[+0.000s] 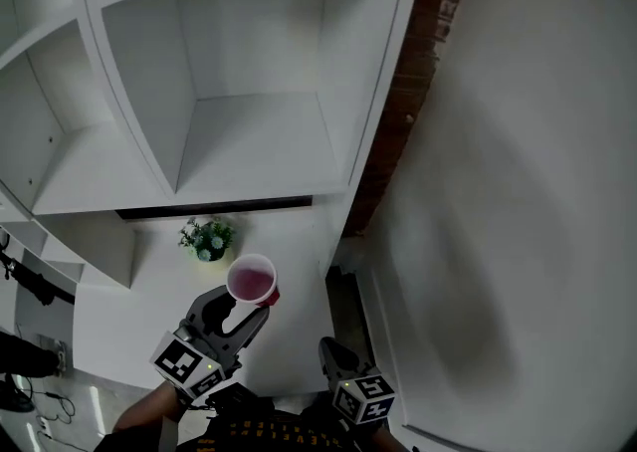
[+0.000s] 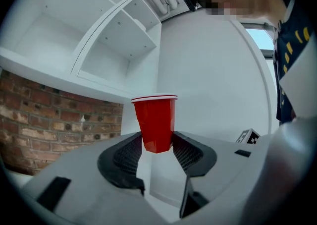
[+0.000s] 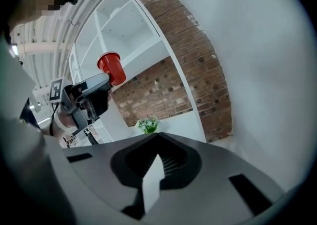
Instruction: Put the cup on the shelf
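A red plastic cup (image 1: 254, 281) with a white rim stands upright in my left gripper (image 1: 249, 313), whose jaws are shut on its lower part. In the left gripper view the cup (image 2: 155, 122) sits between the two black pads (image 2: 130, 155). The right gripper view shows the same cup (image 3: 111, 68) held up beside the white shelf unit (image 3: 130, 45). The white shelf unit (image 1: 254, 146) has open compartments ahead of and above the cup. My right gripper (image 1: 333, 355) hangs low at the bottom, jaws shut with nothing between them (image 3: 157, 155).
A small potted plant (image 1: 207, 238) sits on the white counter (image 1: 159, 311) under the shelf compartments. A brick strip (image 1: 403, 92) borders the unit on the right, then a plain white wall (image 1: 528, 191). Cables lie at lower left (image 1: 40, 400).
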{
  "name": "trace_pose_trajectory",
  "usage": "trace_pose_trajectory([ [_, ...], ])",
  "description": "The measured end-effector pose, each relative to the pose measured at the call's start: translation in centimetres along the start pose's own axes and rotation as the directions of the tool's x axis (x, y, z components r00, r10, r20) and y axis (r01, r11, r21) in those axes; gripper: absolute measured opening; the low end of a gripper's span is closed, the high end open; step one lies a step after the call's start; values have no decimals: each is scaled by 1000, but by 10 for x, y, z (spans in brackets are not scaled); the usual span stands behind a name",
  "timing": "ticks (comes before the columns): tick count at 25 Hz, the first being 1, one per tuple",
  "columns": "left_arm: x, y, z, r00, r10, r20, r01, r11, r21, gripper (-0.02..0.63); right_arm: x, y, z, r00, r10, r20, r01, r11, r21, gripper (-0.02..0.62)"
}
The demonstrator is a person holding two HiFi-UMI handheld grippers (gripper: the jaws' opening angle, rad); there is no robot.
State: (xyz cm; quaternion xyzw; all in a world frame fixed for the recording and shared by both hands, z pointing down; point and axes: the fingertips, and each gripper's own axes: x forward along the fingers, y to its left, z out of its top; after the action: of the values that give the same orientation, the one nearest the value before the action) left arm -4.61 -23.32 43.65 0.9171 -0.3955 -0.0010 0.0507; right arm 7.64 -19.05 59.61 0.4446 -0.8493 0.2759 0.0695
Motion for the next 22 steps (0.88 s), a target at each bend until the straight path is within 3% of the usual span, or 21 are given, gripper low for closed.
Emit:
trace_pose_trajectory([
  [9, 38, 8, 79, 990, 72, 119, -86, 989, 117, 199, -11, -31, 80, 987, 82, 141, -74, 995, -61, 5],
  [16, 64, 15, 123, 986, 63, 154, -89, 982, 165, 198, -17, -40, 76, 983, 71, 171, -70, 997, -8, 5],
  [22, 87, 30, 145, 984, 76, 159, -102, 981, 165, 198, -34, -49, 90, 975, 27, 220, -23, 1000, -22, 5],
])
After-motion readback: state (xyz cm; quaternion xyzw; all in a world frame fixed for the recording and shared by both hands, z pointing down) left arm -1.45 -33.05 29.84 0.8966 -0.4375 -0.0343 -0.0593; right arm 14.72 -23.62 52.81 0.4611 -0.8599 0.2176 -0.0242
